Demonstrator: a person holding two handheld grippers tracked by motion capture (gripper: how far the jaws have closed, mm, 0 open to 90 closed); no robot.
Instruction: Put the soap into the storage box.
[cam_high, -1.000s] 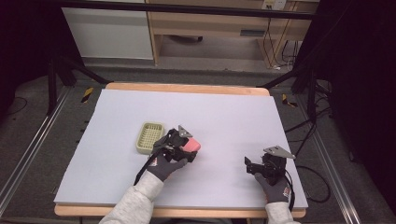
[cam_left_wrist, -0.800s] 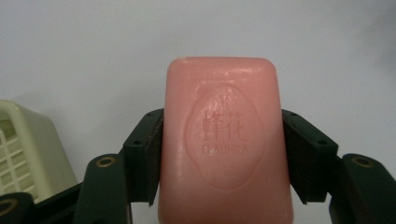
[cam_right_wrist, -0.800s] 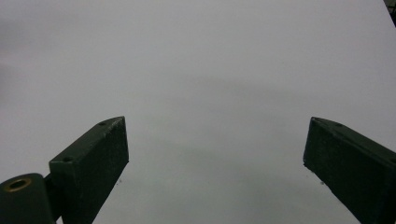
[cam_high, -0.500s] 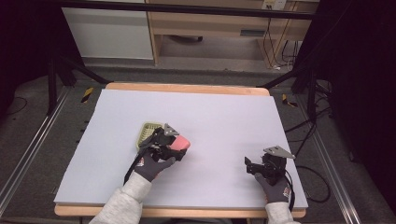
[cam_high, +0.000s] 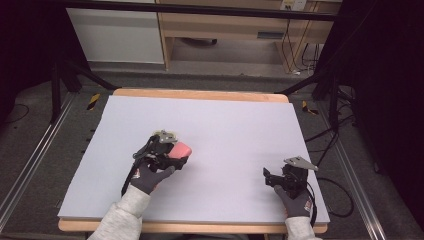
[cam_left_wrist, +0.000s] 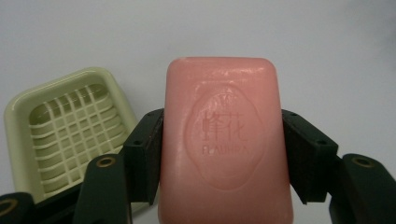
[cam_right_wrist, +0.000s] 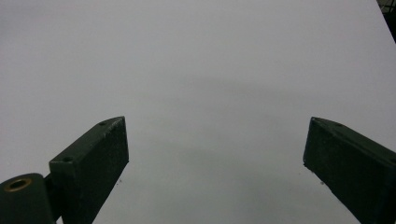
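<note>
A pink soap bar (cam_left_wrist: 224, 140) with a stamped emblem sits between the jaws of my left gripper (cam_left_wrist: 223, 135), which is shut on its two long sides. In the high view the soap bar (cam_high: 182, 149) is held just above the table at centre left, in my left gripper (cam_high: 175, 156). A pale green slatted soap dish (cam_left_wrist: 65, 126) lies empty below and to the left of the soap; in the high view the hand hides most of it. My right gripper (cam_high: 271, 178) rests near the front right, and its jaws (cam_right_wrist: 215, 158) stand open with nothing between them.
The table (cam_high: 235, 125) has a pale grey top with a wooden rim. Cables trail from both grippers toward the front edge. Dark stands and a cabinet are beyond the far edge.
My left gripper has carried the soap bar leftward and a little up, over the soap dish, which the hand now mostly covers. The right gripper has stayed put.
</note>
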